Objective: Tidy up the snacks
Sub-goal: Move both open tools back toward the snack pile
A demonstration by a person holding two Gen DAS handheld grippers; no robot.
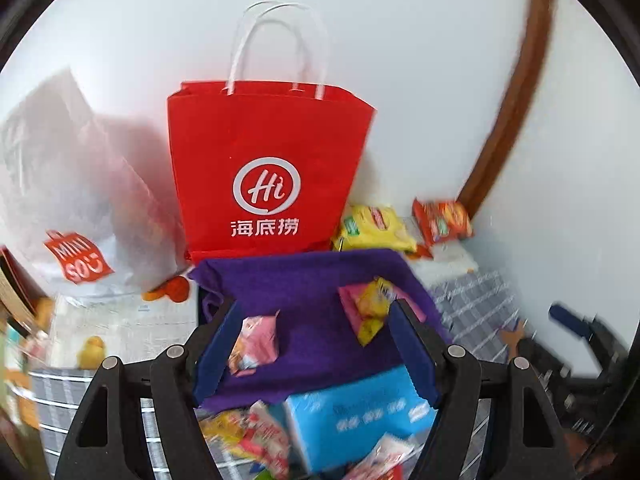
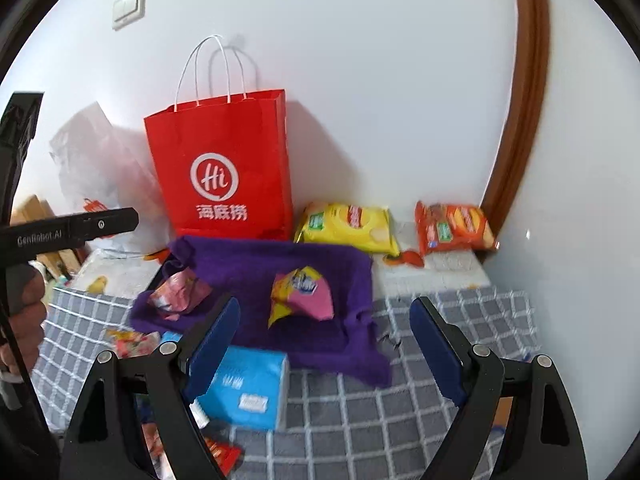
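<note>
My left claw (image 1: 312,344) is spread apart with nothing pinched in it. My right claw (image 2: 324,344) is spread wide too, and it grips nothing. Both hang over a bed with a grey checked sheet (image 2: 360,420).

A purple cloth (image 2: 280,280) lies on the sheet. Two small snack packs sit on it, well apart: a pink snack pack (image 2: 180,294) on the left and a yellow and pink snack pack (image 2: 302,294) on the right.

A blue tissue pack (image 2: 248,388) lies just in front of the cloth. More small snacks (image 1: 248,436) lie beside it, too blurry to name.

A red paper bag (image 2: 224,168) stands upright against the wall. To its right lie a yellow chip bag (image 2: 348,226) and an orange chip bag (image 2: 456,228).
</note>
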